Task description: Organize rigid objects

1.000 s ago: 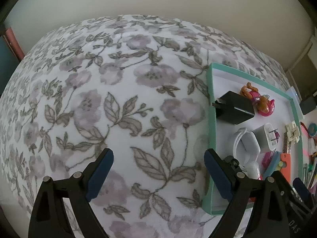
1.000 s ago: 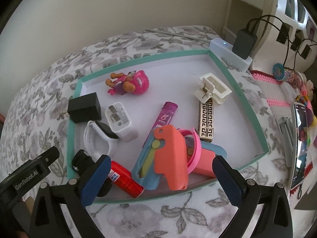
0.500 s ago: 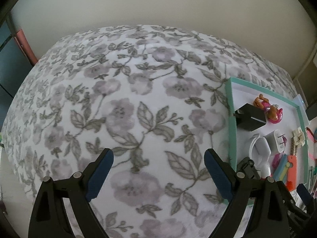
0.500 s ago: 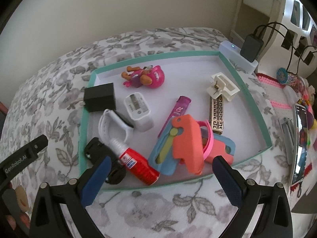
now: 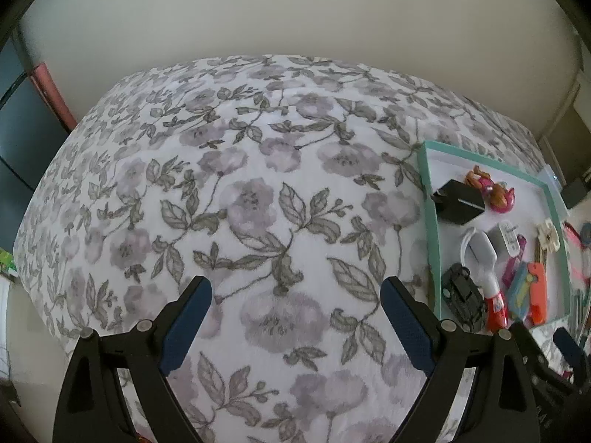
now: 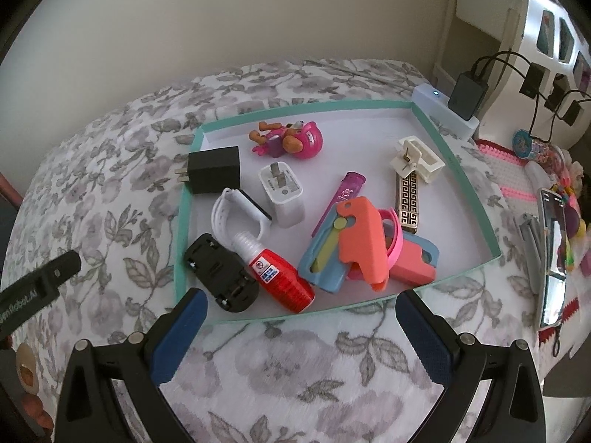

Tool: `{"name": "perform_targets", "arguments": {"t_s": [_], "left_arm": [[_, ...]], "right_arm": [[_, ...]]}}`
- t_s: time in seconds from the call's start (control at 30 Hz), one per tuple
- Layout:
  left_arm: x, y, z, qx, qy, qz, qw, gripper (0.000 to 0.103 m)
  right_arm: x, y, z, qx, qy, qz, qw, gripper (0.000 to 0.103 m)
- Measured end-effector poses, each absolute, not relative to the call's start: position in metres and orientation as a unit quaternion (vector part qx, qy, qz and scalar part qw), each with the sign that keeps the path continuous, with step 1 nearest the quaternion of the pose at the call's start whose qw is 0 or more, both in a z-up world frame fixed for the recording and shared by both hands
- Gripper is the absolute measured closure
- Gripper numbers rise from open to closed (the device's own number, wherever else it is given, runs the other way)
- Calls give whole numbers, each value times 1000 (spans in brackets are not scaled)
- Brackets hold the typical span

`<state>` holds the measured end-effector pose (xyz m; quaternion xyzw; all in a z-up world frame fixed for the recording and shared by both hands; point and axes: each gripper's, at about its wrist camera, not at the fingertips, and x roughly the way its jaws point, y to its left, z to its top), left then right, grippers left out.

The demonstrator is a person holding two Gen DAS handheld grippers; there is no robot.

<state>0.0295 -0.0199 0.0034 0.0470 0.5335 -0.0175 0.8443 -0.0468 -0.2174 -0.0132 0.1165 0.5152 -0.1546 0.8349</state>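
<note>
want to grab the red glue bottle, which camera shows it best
The right wrist view: the red glue bottle lies whole and unobstructed near the tray's front edge, beside the black toy car. The left wrist view shows it only small at the far right edge.

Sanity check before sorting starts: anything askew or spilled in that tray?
Nothing spilled or broken. The teal-rimmed tray is just a jumble: the black toy car lies upside down, wheels up, the red glue bottle lies on its side against it, and the orange case is piled on other pieces.
</note>
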Motion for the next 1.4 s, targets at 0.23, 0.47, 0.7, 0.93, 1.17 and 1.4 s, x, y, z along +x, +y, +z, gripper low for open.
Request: {"name": "perform_targets", "arguments": {"t_s": [0.23,0.47,0.7,0.93,1.17,1.4], "left_arm": [[14,-22,8,68,531,-31,844,10],[6,-18,1,84,546,-27,833,10],[0,-16,2,97,541,-20,835,10],[1,-11,2,87,541,-14,836,10],[0,-10,3,86,541,-12,837,10],[0,-10,3,83,543,-10,836,10]], "right_arm": [[-52,-217,-8,124,511,-157,836,0],[-53,-214,-3,117,505,-156,841,0],[-53,-211,-3,111,507,-156,840,0],[-53,-209,-4,109,513,-154,838,0],[-55,-210,-4,108,514,-154,837,0],[-57,-205,-5,101,518,-151,836,0]]}}
